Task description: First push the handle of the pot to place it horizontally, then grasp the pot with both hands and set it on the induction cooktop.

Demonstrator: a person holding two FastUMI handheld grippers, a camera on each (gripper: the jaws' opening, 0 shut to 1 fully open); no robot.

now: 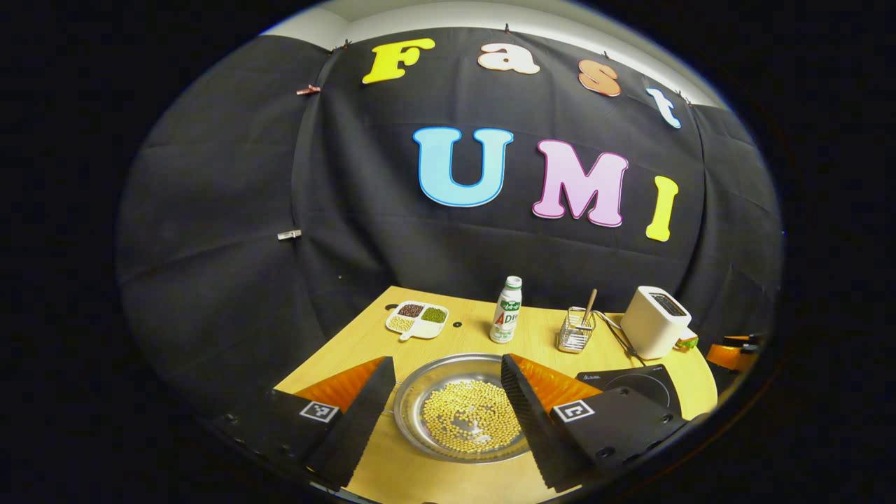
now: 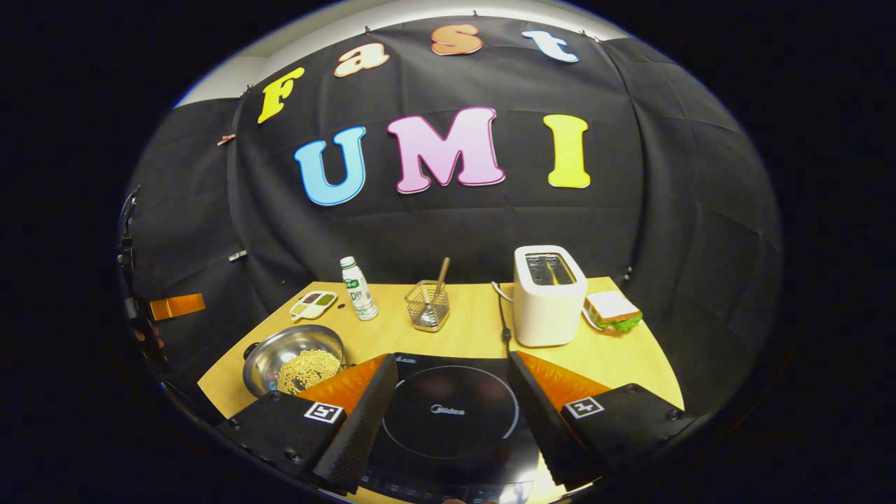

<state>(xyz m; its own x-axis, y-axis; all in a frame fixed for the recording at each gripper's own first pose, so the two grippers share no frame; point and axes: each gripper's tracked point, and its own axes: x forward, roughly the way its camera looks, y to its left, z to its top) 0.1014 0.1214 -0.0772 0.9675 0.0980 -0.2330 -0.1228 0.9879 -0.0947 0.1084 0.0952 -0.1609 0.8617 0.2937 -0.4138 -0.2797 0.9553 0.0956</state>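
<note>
Pot: a shallow steel pot [image 1: 462, 409] sits low in the centre of the left gripper view; in the right gripper view it lies at lower left [image 2: 294, 360], on the bench [image 2: 476, 329].
Contents: a loose bed of pale yellow beans [image 1: 470, 421] covers much of the pot's floor.
Handle: a small dark knob-like handle [image 2: 248, 352] shows on the pot's left rim in the right gripper view; I cannot tell how it is turned, nor whether a second one sits opposite.
Cooktop: the black induction cooktop [image 2: 451, 416] lies bottom centre of the right gripper view, just beside the pot; in the left gripper view it sits at lower right [image 1: 640, 386].
Left tongs: left tongs [image 1: 448, 413] spread wide, fingers framing the pot to either side, gripping nothing.
Right tongs: right tongs [image 2: 451, 427] spread wide above the cooktop's ring, gripping nothing.
Handling, judged: thin polished metal, rigid, probably light but slick; the beans add weight and will roll or spill if tipped. Keep it level.
Where to hold, judged: opposite sides of the rim, or the handles, one pair of tongs each side.
Bystanders: bottle [image 2: 359, 288], wire basket [image 2: 427, 305], toaster [image 2: 549, 294], sandwich [image 2: 612, 310], divided dish [image 1: 417, 318] stand behind, well apart.
</note>
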